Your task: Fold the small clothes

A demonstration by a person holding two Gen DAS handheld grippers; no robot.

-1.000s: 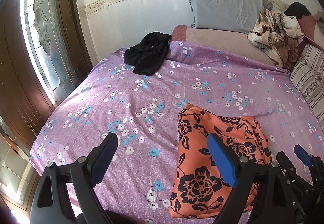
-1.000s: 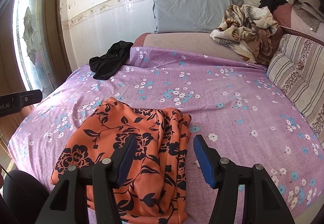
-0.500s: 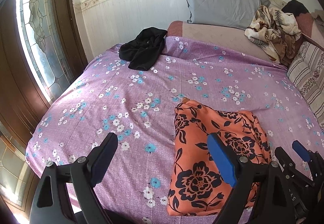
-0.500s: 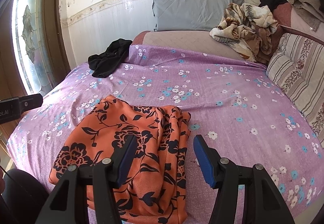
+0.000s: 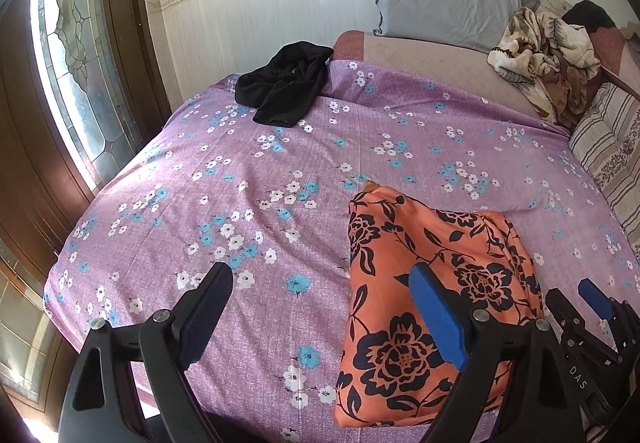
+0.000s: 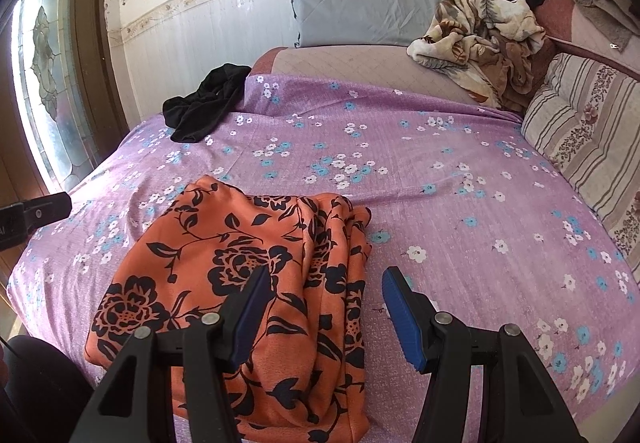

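Note:
An orange garment with black flowers [image 5: 424, 295] lies folded on the purple flowered bed sheet [image 5: 280, 171] near the front edge; it also shows in the right wrist view [image 6: 240, 275]. My left gripper [image 5: 320, 283] is open and empty above the sheet, its right finger over the garment's left part. My right gripper [image 6: 326, 283] is open and empty, held above the garment's right edge. A black garment [image 5: 286, 89] lies crumpled at the far left of the bed, also in the right wrist view [image 6: 204, 109].
A grey pillow [image 6: 368, 1] leans on the wall at the back. A crumpled brown patterned blanket [image 6: 480, 39] and a striped cushion [image 6: 588, 139] lie at the right. A glass-panelled wooden door [image 5: 76, 63] stands left of the bed.
Both grippers have drawn back and up a little from the orange garment, so more of the bed shows. Both stay open. The garments have not moved.

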